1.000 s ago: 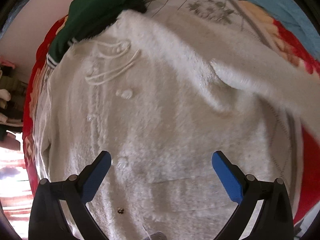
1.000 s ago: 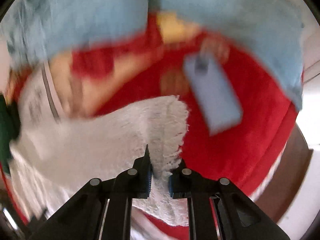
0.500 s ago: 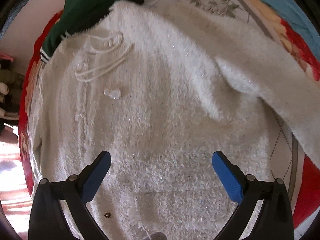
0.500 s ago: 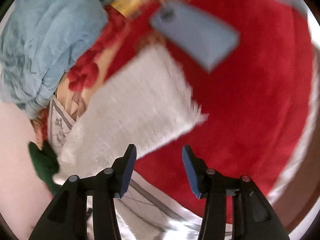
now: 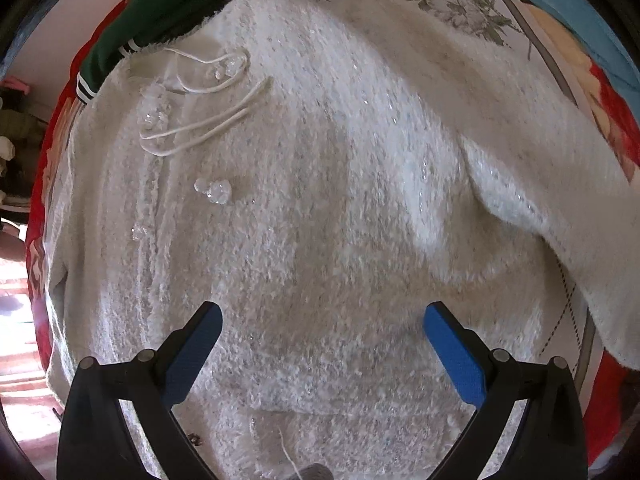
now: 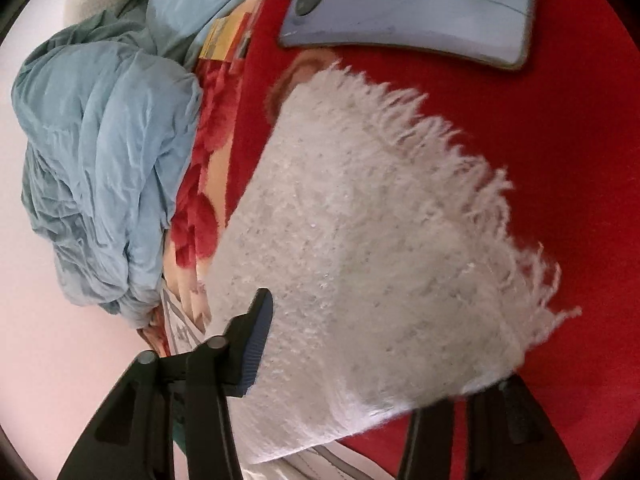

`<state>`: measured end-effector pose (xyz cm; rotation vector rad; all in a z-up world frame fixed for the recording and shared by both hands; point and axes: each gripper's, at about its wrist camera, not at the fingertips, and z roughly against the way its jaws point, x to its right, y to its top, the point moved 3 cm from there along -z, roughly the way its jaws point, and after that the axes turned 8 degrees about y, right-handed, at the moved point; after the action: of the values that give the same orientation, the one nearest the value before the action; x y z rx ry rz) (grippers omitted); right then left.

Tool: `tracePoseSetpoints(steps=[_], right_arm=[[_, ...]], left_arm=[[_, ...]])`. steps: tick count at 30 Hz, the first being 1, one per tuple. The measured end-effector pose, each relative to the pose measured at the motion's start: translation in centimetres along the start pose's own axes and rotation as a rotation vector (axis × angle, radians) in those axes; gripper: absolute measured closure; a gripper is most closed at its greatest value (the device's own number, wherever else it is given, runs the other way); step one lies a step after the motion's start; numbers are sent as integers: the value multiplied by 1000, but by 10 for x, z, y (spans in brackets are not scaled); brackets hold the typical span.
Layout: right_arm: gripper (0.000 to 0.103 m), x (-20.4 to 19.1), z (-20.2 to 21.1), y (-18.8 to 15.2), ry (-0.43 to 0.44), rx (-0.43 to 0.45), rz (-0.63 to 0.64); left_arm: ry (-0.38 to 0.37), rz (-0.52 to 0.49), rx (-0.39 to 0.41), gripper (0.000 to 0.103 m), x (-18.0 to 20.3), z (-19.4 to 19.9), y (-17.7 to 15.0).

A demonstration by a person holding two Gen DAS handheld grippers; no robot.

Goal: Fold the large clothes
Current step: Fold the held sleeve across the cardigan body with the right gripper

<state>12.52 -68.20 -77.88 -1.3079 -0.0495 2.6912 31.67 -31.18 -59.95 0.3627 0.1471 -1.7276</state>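
A fluffy white sweater [image 5: 320,200] lies spread flat, with cords and clear buttons near its collar. My left gripper [image 5: 324,320] hangs open close above its lower body, blue pads wide apart and holding nothing. In the right wrist view the sweater's fringed sleeve [image 6: 380,260] lies stretched out on the red blanket [image 6: 560,160]. My right gripper [image 6: 320,300] is low over the sleeve and its jaws are closing. The sleeve lies between them and hides the right finger. The left finger [image 6: 256,336] stands at the sleeve's edge, and no firm pinch shows.
A dark green garment [image 5: 180,0] lies by the sweater's collar. A crumpled light blue cloth [image 6: 100,160] is bunched left of the sleeve. A flat blue-grey phone-like object [image 6: 408,8] rests beyond the cuff. A pale flowered sheet [image 5: 460,8] lies under the sweater.
My right gripper let go of the sleeve cuff, rolled and sank; the sleeve now lies on the blanket. My left gripper came lower over the sweater, still open.
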Motion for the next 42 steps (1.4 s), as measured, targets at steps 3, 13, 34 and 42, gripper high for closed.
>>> tracePoseSetpoints(steps=[3,13,34,42], right_arm=[[92,-3,7,0,0,-12,13],[95,-89,35,-26,29,10,219],[95,-283,-51,-374,-61,-379,1050],[95,-257,-138,-530,-155,-516,1314]], left_arm=[[-14,13,3,0,-12,4,0],[-39,68,1,0,-69,0,2],[-74,249,50,0,-252,-7,0],[-28,358,-14,0,-346,-73,-20]])
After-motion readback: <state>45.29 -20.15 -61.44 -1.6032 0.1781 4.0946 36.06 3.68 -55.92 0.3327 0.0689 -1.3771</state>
